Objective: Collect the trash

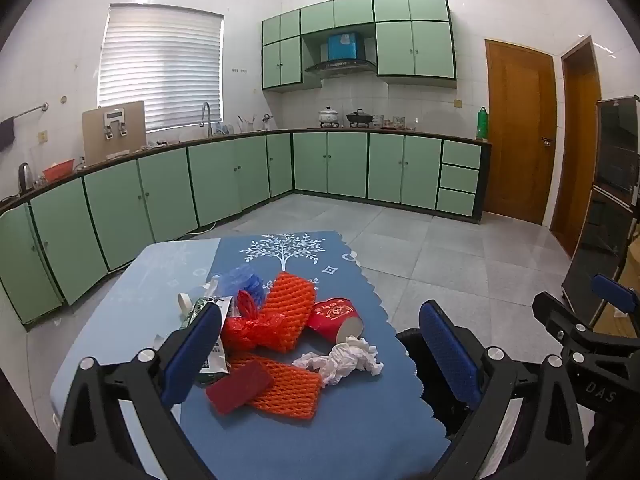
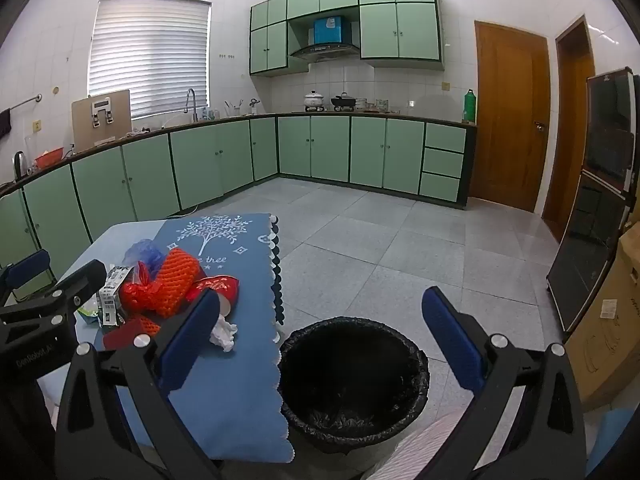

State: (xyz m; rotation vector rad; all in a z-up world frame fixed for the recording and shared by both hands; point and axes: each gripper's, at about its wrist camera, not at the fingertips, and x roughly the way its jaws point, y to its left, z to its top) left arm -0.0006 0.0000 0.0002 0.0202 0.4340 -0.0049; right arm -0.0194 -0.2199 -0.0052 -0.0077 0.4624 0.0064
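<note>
A heap of trash lies on the blue table mat (image 1: pixel 320 432): orange foam nets (image 1: pixel 288 312), a red sponge (image 1: pixel 239 386), a red paper cup (image 1: pixel 335 314) on its side, crumpled white tissue (image 1: pixel 344 358), a blue plastic bag (image 1: pixel 244 280) and a printed wrapper (image 1: pixel 212 356). My left gripper (image 1: pixel 320 352) hangs open just above and before the heap, nothing between its fingers. My right gripper (image 2: pixel 320 340) stands open to the right, over the table's edge and the black-lined bin (image 2: pixel 352 380) on the floor. The same heap (image 2: pixel 168 292) shows at the left of the right wrist view.
The table (image 1: pixel 132 292) stands on a grey tiled floor (image 2: pixel 400 248). Green kitchen cabinets (image 1: pixel 200 184) run along the left and far walls. Wooden doors (image 1: pixel 520 132) and a dark glass cabinet (image 2: pixel 600 200) stand right, with a cardboard box (image 2: pixel 608 328) near the bin.
</note>
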